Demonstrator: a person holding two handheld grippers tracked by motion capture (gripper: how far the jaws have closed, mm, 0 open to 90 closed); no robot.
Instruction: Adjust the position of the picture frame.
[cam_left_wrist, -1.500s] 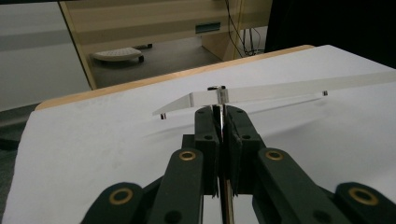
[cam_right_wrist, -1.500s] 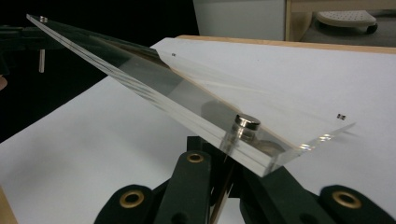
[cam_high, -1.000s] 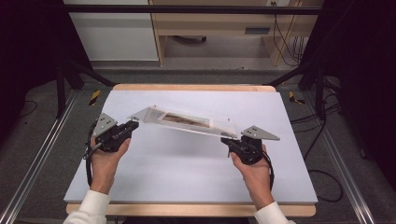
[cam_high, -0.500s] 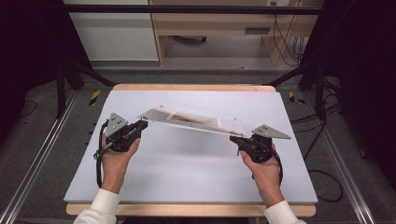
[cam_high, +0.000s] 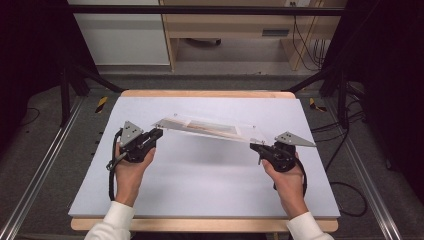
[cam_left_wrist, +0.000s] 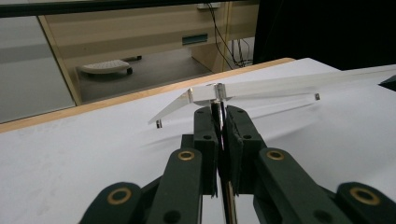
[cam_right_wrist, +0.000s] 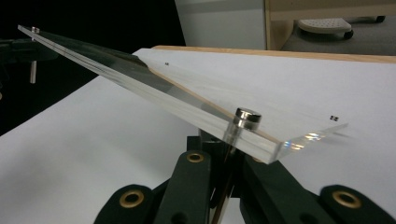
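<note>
- The left gripper (cam_high: 156, 134) is clamping a metal post at one corner of the clear acrylic panel (cam_high: 210, 128).
- The right gripper (cam_high: 256, 148) is pinching the post under the opposite corner.
- The panel is hanging between both grippers, tilted, above the white table (cam_high: 200, 185).

a white table (cam_high: 200, 190), a wooden desk (cam_high: 225, 25) and floor cables (cam_high: 350, 190) behind
</note>
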